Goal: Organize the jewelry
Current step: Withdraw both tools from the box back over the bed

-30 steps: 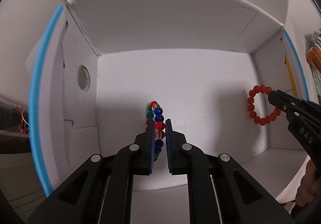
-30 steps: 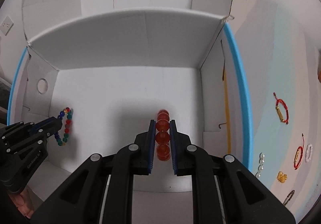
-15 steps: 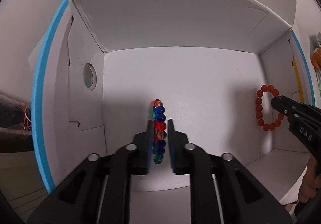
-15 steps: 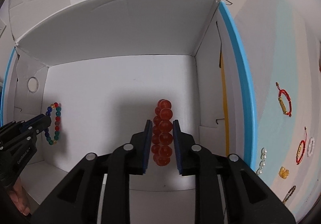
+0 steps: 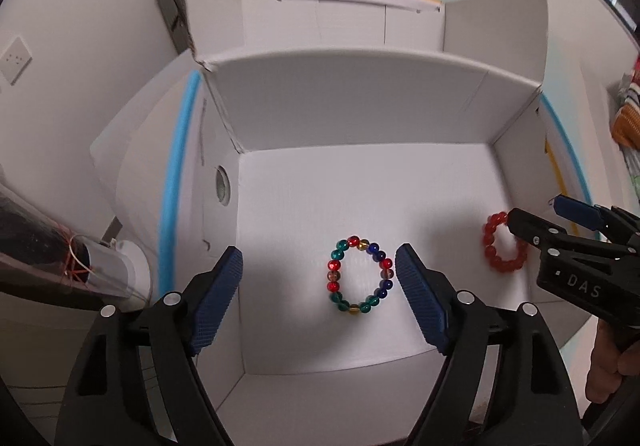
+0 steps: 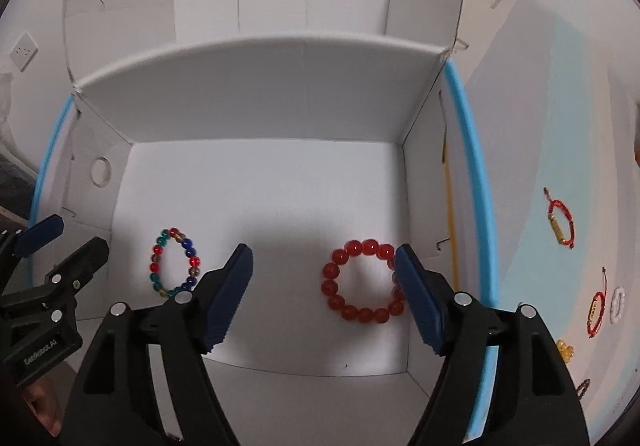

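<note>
A multicoloured bead bracelet (image 5: pixel 359 276) lies flat on the floor of a white cardboard box (image 5: pixel 360 118). My left gripper (image 5: pixel 320 296) is open and empty above it, jaws wide apart. A red bead bracelet (image 6: pixel 362 281) lies flat on the box floor to the right. My right gripper (image 6: pixel 323 292) is open and empty above it, its right finger over the bracelet's right edge. The multicoloured bracelet also shows in the right wrist view (image 6: pixel 175 262), and the red one in the left wrist view (image 5: pixel 503 248). The right gripper shows in the left wrist view (image 5: pixel 548 214).
The box has tall white walls and blue-edged flaps (image 6: pixel 474 182). More jewelry lies on the pale surface right of the box: a red cord bracelet (image 6: pixel 560 218), another red cord bracelet (image 6: pixel 597 313), a white bead ring (image 6: pixel 618 304), yellow beads (image 6: pixel 565 351).
Both grippers have opened wide and lifted back. The multicoloured bracelet and the red bracelet were let go and now lie flat on the box floor.
</note>
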A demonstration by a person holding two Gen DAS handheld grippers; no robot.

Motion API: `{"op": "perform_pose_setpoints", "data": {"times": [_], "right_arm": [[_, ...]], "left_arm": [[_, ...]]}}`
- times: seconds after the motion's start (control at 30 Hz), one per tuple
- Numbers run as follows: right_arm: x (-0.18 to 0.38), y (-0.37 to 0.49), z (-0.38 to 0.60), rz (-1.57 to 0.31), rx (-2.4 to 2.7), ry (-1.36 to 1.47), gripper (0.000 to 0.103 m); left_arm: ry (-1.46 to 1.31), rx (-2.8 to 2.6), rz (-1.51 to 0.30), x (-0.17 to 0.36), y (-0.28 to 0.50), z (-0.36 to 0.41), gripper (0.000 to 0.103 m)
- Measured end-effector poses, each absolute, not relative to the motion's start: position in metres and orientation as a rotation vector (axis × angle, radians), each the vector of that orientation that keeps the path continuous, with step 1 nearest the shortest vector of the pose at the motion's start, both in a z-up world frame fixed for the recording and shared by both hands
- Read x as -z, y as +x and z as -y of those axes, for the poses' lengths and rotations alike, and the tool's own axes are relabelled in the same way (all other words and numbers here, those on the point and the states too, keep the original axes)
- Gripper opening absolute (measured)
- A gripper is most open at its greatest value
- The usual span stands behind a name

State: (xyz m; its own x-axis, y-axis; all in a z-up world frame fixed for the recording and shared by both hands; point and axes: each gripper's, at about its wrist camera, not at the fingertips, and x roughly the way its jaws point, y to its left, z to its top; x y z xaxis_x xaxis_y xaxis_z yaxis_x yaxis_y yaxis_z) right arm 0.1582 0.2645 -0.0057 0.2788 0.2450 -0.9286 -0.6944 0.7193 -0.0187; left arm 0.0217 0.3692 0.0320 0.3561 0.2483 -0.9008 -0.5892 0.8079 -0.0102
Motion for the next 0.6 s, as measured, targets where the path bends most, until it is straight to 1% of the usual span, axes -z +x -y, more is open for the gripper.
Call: {"op": "perform_pose_setpoints", "data": {"times": [0.07,0.13,0.2,0.27,0.33,0.4,0.47,0.6], "right_arm": [[-0.005,0.155,-0.258,-1.082,-0.658,-0.46,0.078],[-0.015,0.154,-0.251,-1.052,-0.656,-0.441,0.079],[-0.028,0.159,-0.244,-1.014,-0.648,-0.426,0.084],[-0.038,0.159,-0.242,-0.967,-0.628,-0.413,0.091],[-0.047,0.156,-0.233,-0.937,-0.619,-0.406,0.093],[-0.056,0.154,-0.221,-0.91,-0.613,-0.395,0.094],[-0.064,0.153,-0.206,-0.877,-0.589,-0.382,0.095],[-0.075,0.151,-0.179,-0.832,-0.551,-0.359,0.095]], "left_arm": [[-0.356,-0.558,-1.056,-0.039,0.014,-0.367,0.08],[-0.346,-0.565,-1.032,-0.043,0.011,-0.363,0.082],[-0.324,-0.577,-0.997,-0.05,0.008,-0.357,0.087],[-0.312,-0.573,-0.967,-0.058,0.004,-0.35,0.088],[-0.297,-0.56,-0.949,-0.064,0.004,-0.342,0.091],[-0.276,-0.548,-0.916,-0.071,0.004,-0.329,0.095],[-0.25,-0.536,-0.888,-0.078,0.005,-0.317,0.097],[-0.235,-0.49,-0.854,-0.085,0.009,-0.292,0.097]]}}
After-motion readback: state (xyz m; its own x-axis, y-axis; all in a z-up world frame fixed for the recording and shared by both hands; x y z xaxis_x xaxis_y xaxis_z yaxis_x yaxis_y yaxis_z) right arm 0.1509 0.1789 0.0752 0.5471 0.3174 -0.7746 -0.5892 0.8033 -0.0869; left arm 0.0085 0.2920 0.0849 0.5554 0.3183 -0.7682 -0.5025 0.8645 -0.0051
